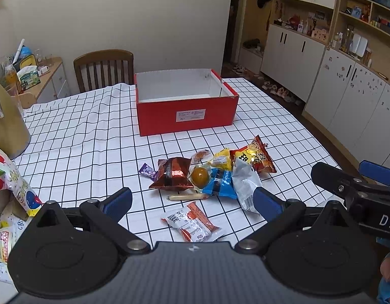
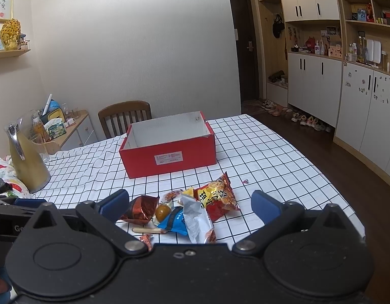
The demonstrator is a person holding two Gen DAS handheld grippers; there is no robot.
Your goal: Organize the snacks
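Left gripper (image 1: pixel 192 200) and right gripper (image 2: pixel 190 204): fingers spread wide, holding nothing, poised above the snack pile (image 1: pixel 212 174) on the checked surface (image 1: pixel 93 139). Beyond it stands the open red box (image 1: pixel 186 111). The packets are probably light, crinkly and slippery; pinch a sealed edge.

Both wrist views forward over table (image 1: pixel 93 131), sharing red box (image 1: pixel 184 116)

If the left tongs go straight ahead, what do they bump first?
Probably the orange and white packet lying nearest between the open left tongs, before the snack pile; depth is unclear.
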